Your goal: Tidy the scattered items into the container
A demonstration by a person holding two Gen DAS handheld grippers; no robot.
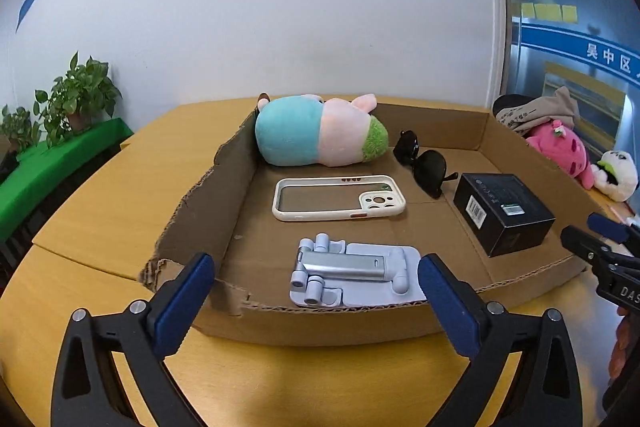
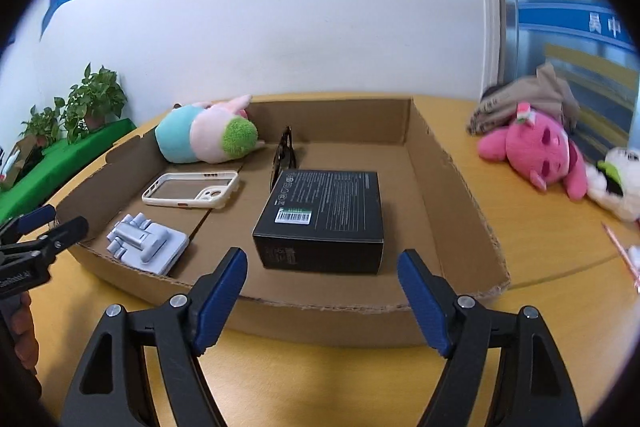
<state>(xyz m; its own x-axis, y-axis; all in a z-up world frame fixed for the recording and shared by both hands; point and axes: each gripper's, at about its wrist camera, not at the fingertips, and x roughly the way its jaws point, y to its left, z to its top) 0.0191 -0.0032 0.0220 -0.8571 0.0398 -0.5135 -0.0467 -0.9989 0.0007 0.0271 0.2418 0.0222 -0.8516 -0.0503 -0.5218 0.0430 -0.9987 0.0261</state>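
Note:
A shallow cardboard tray (image 1: 320, 323) (image 2: 452, 187) lies on the wooden table. Inside it lie a pastel plush toy (image 1: 316, 135) (image 2: 204, 135), a white phone case (image 1: 340, 197) (image 2: 192, 189), black sunglasses (image 1: 424, 163) (image 2: 284, 155), a black box (image 1: 502, 211) (image 2: 324, 215) and a folded grey phone stand (image 1: 352, 273) (image 2: 148, 243). My left gripper (image 1: 316, 287) is open and empty, in front of the tray's near wall by the stand. My right gripper (image 2: 322, 287) is open and empty, in front of the near wall by the black box.
A pink plush (image 2: 536, 151), a panda plush (image 2: 616, 183) and a beige cloth bundle (image 2: 524, 99) lie on the table right of the tray. A pencil (image 2: 622, 251) lies at the far right. Potted plants (image 1: 76, 99) stand on a green ledge at the left.

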